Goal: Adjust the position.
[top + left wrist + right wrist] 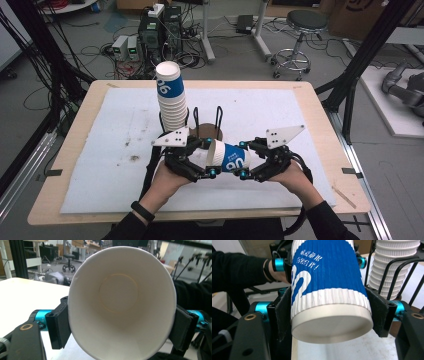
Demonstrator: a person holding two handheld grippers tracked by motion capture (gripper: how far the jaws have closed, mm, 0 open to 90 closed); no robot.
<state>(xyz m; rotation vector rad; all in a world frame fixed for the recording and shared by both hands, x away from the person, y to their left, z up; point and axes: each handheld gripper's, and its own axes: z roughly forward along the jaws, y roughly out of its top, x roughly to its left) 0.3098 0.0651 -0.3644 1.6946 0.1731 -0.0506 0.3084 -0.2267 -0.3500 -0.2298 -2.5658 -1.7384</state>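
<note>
1. The cup [227,157] lies sideways just in front of the rack [207,131], off the table [310,107], held between both tools.
2. The right tool [243,159] is clamped on the cup's base end; its pads press the ribbed wall.
3. The left tool [209,158] has its pads against the rim end, gripping it.
4. Risk: squeezing the thin rim could crease it, or a pull could jerk the cup free.
5. A swing back could topple the stack [171,97] in the rack.
</note>
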